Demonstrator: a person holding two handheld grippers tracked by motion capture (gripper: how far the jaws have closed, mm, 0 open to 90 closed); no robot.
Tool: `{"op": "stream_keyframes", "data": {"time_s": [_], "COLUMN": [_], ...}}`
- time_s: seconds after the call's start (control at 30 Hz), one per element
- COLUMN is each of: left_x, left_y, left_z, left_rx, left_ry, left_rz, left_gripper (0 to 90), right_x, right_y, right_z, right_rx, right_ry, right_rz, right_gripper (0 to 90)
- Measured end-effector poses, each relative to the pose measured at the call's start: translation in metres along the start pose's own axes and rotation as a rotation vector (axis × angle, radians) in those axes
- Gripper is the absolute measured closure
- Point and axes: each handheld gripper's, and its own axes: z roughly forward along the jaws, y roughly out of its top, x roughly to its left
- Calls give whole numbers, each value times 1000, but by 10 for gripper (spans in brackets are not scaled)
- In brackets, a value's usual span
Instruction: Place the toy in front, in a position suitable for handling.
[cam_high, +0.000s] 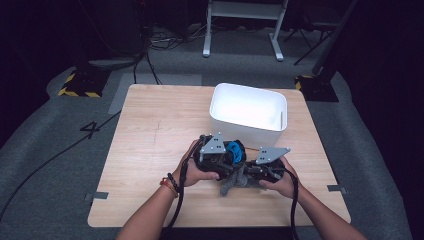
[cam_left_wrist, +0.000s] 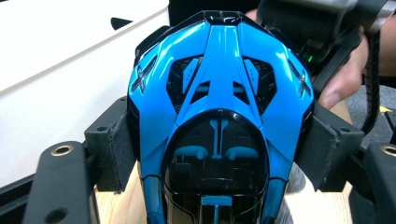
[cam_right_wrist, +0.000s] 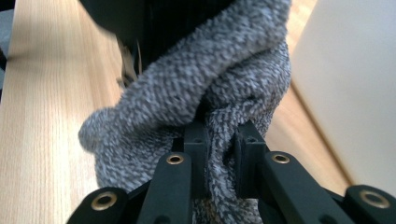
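Low in the centre of the high view, the left gripper (cam_high: 226, 156) clamps a blue toy car (cam_left_wrist: 217, 121). The right gripper (cam_right_wrist: 223, 140) pinches a grey cloth (cam_right_wrist: 196, 98), beside a white bin (cam_high: 247, 112).

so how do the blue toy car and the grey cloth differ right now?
The blue toy car is hard, glossy and blue-black; the grey cloth is soft, knitted and bunched. The car sits clamped between the left tongs; the cloth is pinched in the right tongs. Both are held close together beside the white bin.
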Motion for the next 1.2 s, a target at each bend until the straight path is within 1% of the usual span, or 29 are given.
{"op": "stream_keyframes", "data": {"time_s": [0.03,0.07,0.1,0.13,0.23,0.27,0.33,0.37,0.47,0.5,0.6,0.67,0.7,0.73,0.77,0.8,0.83,0.87,0.9,0.97,1.0,1.07,1.1,1.17,1.2], "left_x": [1,1,2,3,3,3,2,2,1,1,0,-1,-2,-2,-4,-4,-5,-5,-5,-6,-7,-8,-9,-9,-9], "left_y": [0,0,-1,-1,-2,-2,-2,-2,-3,-3,-3,-4,-4,-4,-4,-4,-4,-4,-5,-5,-6,-6,-6,-7,-7], "left_z": [-1,-2,-3,-4,-5,-4,-3,-2,-1,0,2,3,6,6,8,8,11,11,14,15,17,18,18,18,18], "left_rx": [-2,-5,-10,-14,-12,-12,-2,1,4,8,16,20,34,34,49,49,68,68,92,100,121,126,127,124,124], "left_ry": [-1,0,-1,-2,-6,-9,-14,-21,-26,-33,-35,-35,-37,-37,-39,-39,-41,-41,-40,-44,-37,-34,-25,-16,-16], "left_rz": [-2,-7,-10,-14,-14,-12,-4,-3,-3,2,7,8,15,15,22,22,27,27,33,31,48,51,64,78,78], "left_gripper": [242,242,242,242,242,242,242,242,242,242,242,242,241,241,241,241,240,240,239,238,238,238,239,240,241], "right_x": [-2,-2,-5,-7,-11,-11,-13,-14,-14,-15,-16,-16,-15,-15,-12,-11,-9,-9,-5,-4,0,2,3,3,3], "right_y": [-3,-3,-6,-7,-6,-6,-1,5,12,13,15,17,18,18,20,21,21,21,23,23,24,25,24,23,23], "right_z": [1,1,-2,-4,-14,-14,-24,-33,-45,-49,-54,-55,-54,-54,-51,-50,-48,-48,-46,-46,-44,-44,-41,-40,-40], "right_rx": [8,8,5,0,-37,-37,-84,-126,-177,-198,-234,-255,-258,-258,-262,-262,-264,-264,-261,-257,-241,-235,-226,-217,-217], "right_ry": [5,5,0,-5,-19,-19,-37,-61,-93,-98,-101,-85,-75,-75,-58,-51,-40,-40,-34,-31,-35,-35,-37,-40,-40], "right_rz": [15,15,28,32,52,52,59,59,54,57,68,71,67,67,55,49,45,45,29,22,-1,-6,-15,-11,-11], "right_gripper": [788,788,789,789,789,789,790,789,790,790,790,790,790,790,790,790,790,790,791,790,791,791,791,792,792]}}
